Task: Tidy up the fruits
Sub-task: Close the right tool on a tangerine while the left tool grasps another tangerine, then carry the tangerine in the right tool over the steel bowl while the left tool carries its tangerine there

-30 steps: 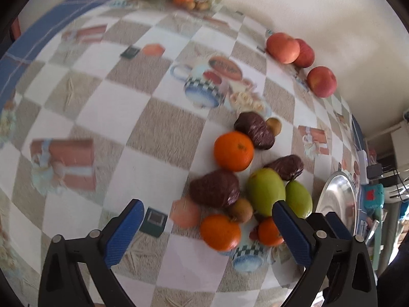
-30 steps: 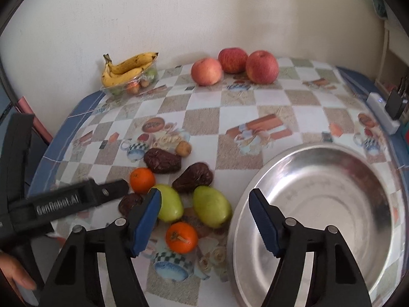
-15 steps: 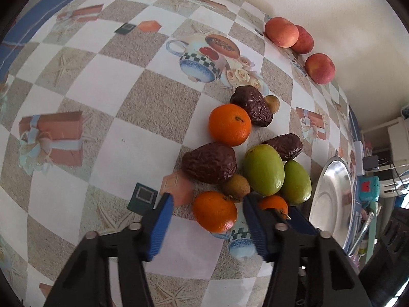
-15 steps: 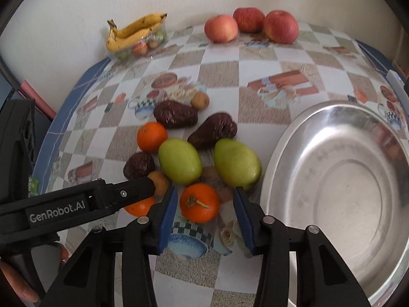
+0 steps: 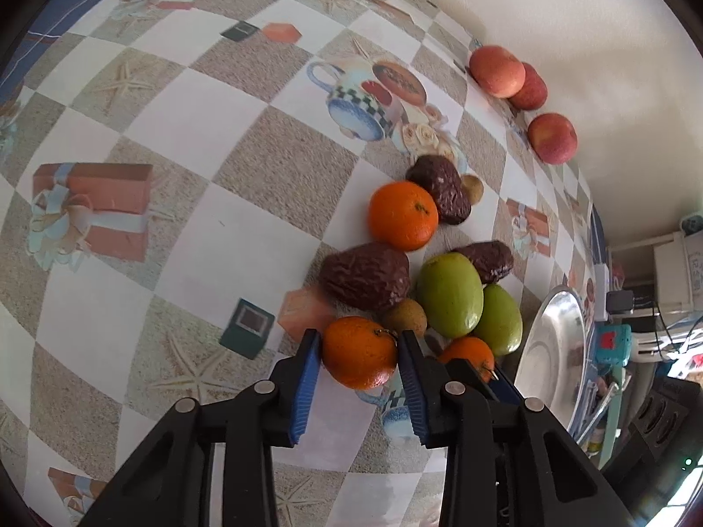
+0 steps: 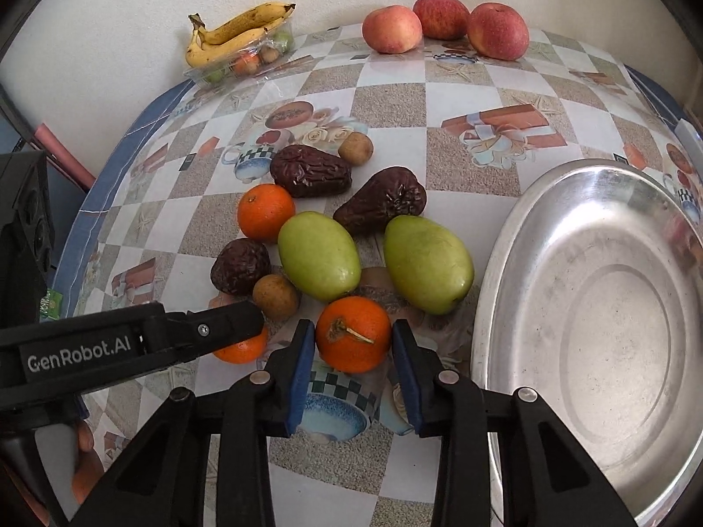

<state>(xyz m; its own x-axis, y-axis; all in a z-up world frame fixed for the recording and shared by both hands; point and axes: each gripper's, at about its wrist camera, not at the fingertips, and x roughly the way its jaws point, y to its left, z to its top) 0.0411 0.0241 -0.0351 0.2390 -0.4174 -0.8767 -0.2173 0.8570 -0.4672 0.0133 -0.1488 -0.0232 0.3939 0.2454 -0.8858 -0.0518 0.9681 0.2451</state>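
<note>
A pile of fruit lies on the checked tablecloth. My left gripper (image 5: 358,351) is shut on an orange (image 5: 359,351) at the near edge of the pile, still on the table. My right gripper (image 6: 353,341) is shut on another orange with a stem (image 6: 353,334). The left gripper (image 6: 246,323) reaches in from the left in the right wrist view, covering most of its orange (image 6: 242,349). A third orange (image 6: 265,211), two green mangoes (image 6: 320,255) (image 6: 428,263), dark wrinkled fruits (image 6: 309,170) and small brown fruits (image 6: 276,296) lie behind.
A large steel bowl (image 6: 505,237) stands right of the pile. Three apples (image 6: 444,17) sit at the back by the wall. A clear tray (image 6: 197,75) with bananas (image 6: 237,30) stands at the back left. The table's blue edge (image 6: 88,202) runs along the left.
Both grippers moved forward and down to the pile and closed from wide open, each onto an orange at the pile's near edge.
</note>
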